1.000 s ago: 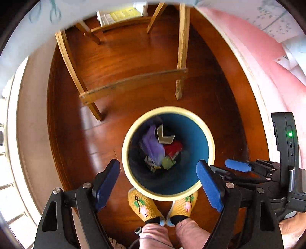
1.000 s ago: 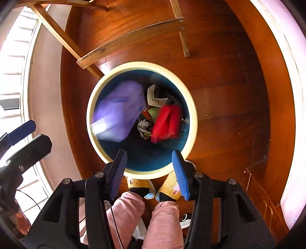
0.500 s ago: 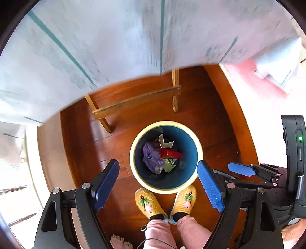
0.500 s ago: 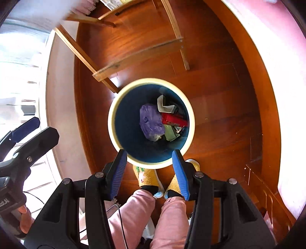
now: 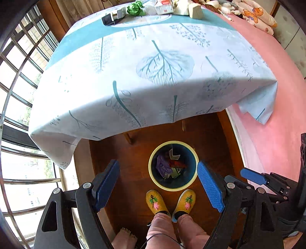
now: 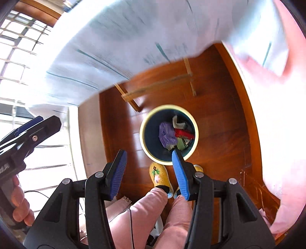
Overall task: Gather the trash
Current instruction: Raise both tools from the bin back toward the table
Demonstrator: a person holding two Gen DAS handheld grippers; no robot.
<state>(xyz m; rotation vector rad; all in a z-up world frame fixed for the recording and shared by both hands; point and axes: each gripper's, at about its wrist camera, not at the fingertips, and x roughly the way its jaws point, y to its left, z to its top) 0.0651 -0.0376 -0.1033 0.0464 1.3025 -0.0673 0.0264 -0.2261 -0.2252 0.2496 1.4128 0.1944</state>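
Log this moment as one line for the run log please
step: between pickups | left gripper: jaws open, empty | right gripper: jaws open, empty | round blue cream-rimmed bin: on floor, holds trash | leaf-print tablecloth: trash at far end

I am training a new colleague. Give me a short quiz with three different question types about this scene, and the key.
1. True or false: the left gripper holds a piece of trash.
2. Where does the bin stand? A) on the table B) on the floor in front of the yellow slippers C) on the pink bed
3. Fill in: the crumpled green wrapper lies on the ___.

Key: 1 false; 2 B; 3 table.
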